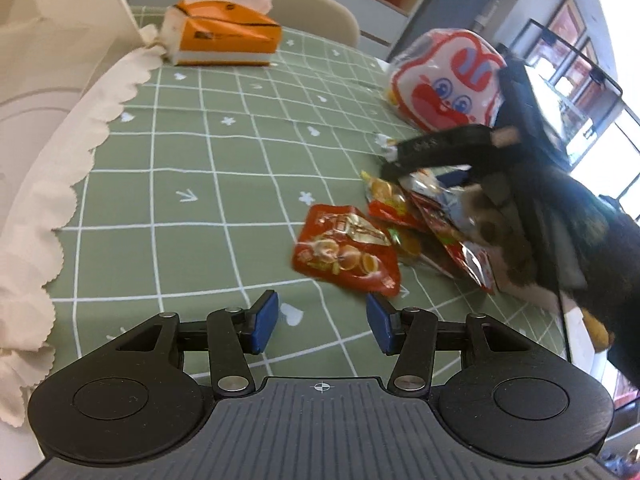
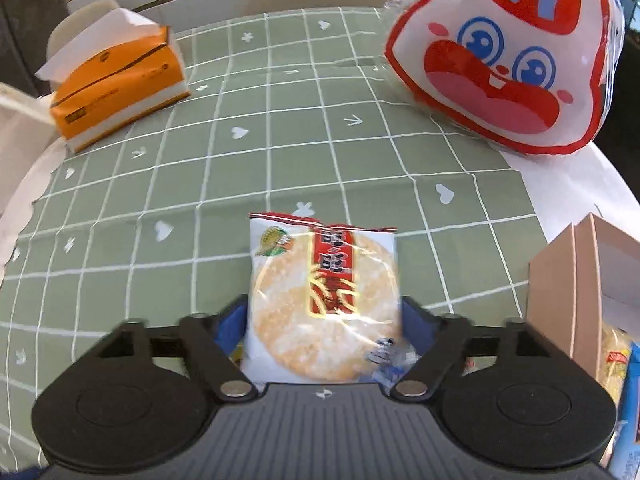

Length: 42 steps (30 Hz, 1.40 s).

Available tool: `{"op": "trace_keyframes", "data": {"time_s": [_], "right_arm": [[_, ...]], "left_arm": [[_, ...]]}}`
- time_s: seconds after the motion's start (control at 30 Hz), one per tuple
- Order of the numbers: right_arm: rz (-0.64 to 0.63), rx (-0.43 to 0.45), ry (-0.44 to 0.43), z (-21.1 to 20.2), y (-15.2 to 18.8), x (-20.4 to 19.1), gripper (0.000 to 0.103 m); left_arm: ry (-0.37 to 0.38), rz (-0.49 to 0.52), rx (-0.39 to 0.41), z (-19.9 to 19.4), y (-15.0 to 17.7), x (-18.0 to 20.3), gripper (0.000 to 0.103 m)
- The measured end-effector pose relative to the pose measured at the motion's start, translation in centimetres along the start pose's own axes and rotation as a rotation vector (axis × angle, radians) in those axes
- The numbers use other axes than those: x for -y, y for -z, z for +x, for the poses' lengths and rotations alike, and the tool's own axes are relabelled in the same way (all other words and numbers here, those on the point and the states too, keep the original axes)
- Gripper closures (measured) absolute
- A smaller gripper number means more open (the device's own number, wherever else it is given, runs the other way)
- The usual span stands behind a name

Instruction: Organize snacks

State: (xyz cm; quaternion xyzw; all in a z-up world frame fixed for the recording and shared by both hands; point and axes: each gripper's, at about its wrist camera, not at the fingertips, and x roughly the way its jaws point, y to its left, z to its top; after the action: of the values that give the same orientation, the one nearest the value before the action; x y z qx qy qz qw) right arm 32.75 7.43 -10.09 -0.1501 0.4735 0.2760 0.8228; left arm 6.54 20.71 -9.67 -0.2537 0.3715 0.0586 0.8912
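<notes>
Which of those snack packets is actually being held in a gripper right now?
The white rice cracker packet, clamped between the right gripper's blue pads. The red snack packets lie loose on the green tablecloth, and the left gripper is empty.

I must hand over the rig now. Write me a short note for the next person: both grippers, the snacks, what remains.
Left gripper: open, empty, above the green tablecloth.
Right gripper: holds a rice cracker packet between its fingers.
Red snack packets lie loose on the cloth near the big cartoon bag.
Cardboard box at the right already has some packets.
Left: place the cracker, then collect the red ones.
</notes>
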Motion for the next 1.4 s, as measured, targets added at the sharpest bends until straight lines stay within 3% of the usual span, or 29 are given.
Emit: {"op": "trace_keyframes", "data": {"time_s": [0.2, 0.37, 0.57, 0.7, 0.93, 1.17, 1.4], "right_arm": [[-0.155, 0.084, -0.051, -5.7, 3.7, -2.5, 0.029], [-0.191, 0.086, -0.121, -10.0, 7.6, -2.9, 0.029], [-0.223, 0.089, -0.140, -14.1, 13.5, -3.0, 0.029], [-0.246, 0.081, -0.045, -13.9, 17.1, -2.2, 0.029], [-0.154, 0.076, 0.104, -13.3, 20.7, 2.0, 0.029], [0.007, 0.113, 0.072, -13.5, 21.8, 4.4, 0.028], [0.082, 0.211, 0.069, -13.0, 23.4, 4.8, 0.017]], "left_arm": [[0.009, -0.033, 0.000, 0.8, -0.6, -0.1, 0.049], [-0.014, -0.046, 0.043, 1.5, -2.2, 1.0, 0.049], [-0.049, 0.085, 0.069, 4.4, -5.3, 4.7, 0.049], [-0.114, 0.184, 0.023, 7.5, -5.9, 6.6, 0.049], [-0.158, 0.330, -0.016, 8.0, -3.9, 8.1, 0.051], [-0.077, 0.345, -0.047, 5.5, -1.2, 7.9, 0.056], [-0.011, 0.290, -0.047, 2.6, 1.4, 7.2, 0.056]]}}
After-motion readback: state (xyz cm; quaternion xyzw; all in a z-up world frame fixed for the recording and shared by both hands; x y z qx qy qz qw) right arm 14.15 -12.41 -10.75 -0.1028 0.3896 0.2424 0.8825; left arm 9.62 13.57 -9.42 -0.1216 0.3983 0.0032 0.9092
